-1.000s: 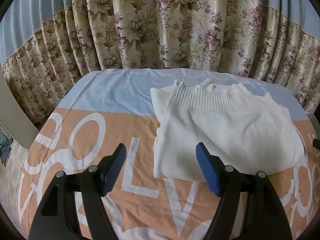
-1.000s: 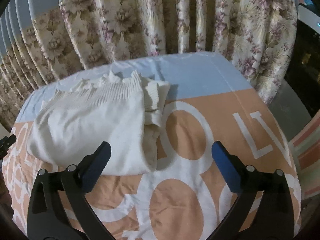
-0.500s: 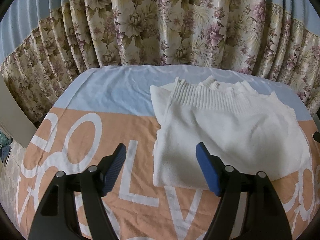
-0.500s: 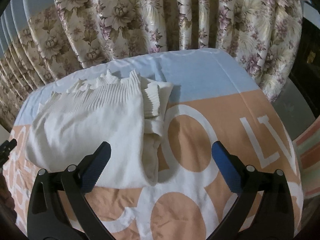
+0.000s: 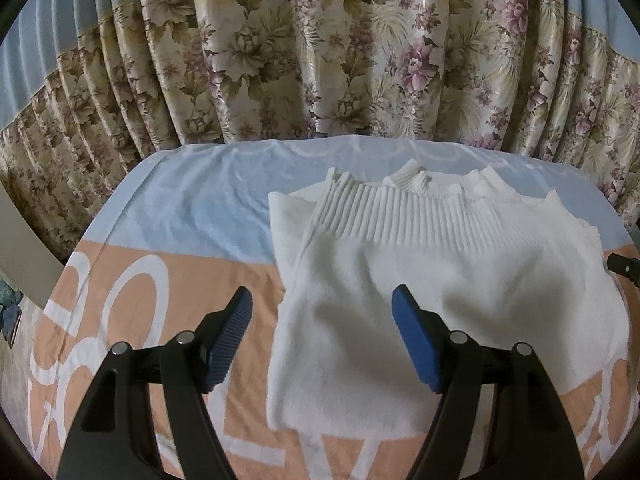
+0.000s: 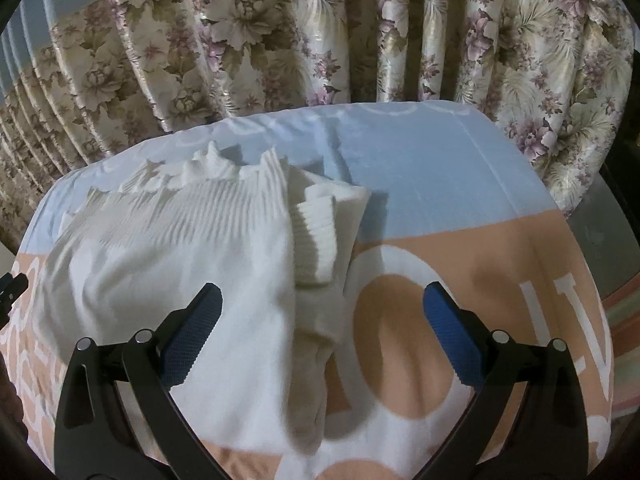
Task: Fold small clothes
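Note:
A white knit sweater lies folded on the table, ribbed hem toward the curtain. My left gripper is open and empty, hovering over the sweater's left edge. In the right wrist view the sweater lies left of centre, with a folded sleeve and ribbed cuff along its right side. My right gripper is open and empty, hovering over the sweater's right edge. The tip of the right gripper shows at the right edge of the left wrist view.
The table is covered by a peach, blue and white printed cloth, also in the right wrist view. A floral curtain hangs close behind the table's far edge. The table's right edge drops off.
Both grippers have moved forward and lower toward the sweater, which now looms larger in both views. Both stay open. The sweater has not moved.

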The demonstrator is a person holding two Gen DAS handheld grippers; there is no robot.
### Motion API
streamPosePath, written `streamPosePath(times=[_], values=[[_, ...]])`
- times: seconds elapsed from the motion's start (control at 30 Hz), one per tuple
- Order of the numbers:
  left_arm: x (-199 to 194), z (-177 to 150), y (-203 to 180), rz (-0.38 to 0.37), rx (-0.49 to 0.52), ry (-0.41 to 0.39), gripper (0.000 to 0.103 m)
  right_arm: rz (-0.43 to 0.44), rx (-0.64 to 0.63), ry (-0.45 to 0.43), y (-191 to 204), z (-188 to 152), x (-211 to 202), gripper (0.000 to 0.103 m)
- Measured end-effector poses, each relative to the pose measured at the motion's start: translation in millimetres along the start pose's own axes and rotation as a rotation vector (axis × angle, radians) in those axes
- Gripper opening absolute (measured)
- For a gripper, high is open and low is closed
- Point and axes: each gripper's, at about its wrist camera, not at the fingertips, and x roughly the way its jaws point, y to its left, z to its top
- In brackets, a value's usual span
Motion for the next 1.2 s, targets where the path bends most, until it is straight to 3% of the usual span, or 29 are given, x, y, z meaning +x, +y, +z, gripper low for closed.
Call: streamPosePath(times=[0.37, 0.6, 0.7, 0.77, 0.87, 1.2], values=[[34.4, 13.4, -3.8, -0.008, -0.011, 0.019, 0.073, 0.058, 0.047, 0.074, -6.5, 11.9, 45.5, 0.094], [21.6, 5.0, -38.1, -0.111, 0.036, 0.013, 0.073, 0.089, 0.047, 0.114, -2.8, 7.9, 62.5, 0.091], [15.8, -6.2, -53.3, -0.146, 0.054, 0.021, 0.073, 0.118, 0.040, 0.125, -1.7, 9.9, 64.1, 0.081], [13.3, -13.4, -62.1, -0.164, 0.060, 0.032, 0.073, 0.160, 0.038, 0.130, 1.8, 12.8, 62.9, 0.055], [9.8, -23.0, -72.2, -0.184, 0.067, 0.046, 0.073, 0.157, -0.011, 0.121, 15.0, 16.5, 57.7, 0.031], [0.2, -49.6, -95.3, -0.241, 0.134, 0.063, 0.073, 0.134, -0.015, 0.093, 20.6, 19.1, 49.4, 0.024]])
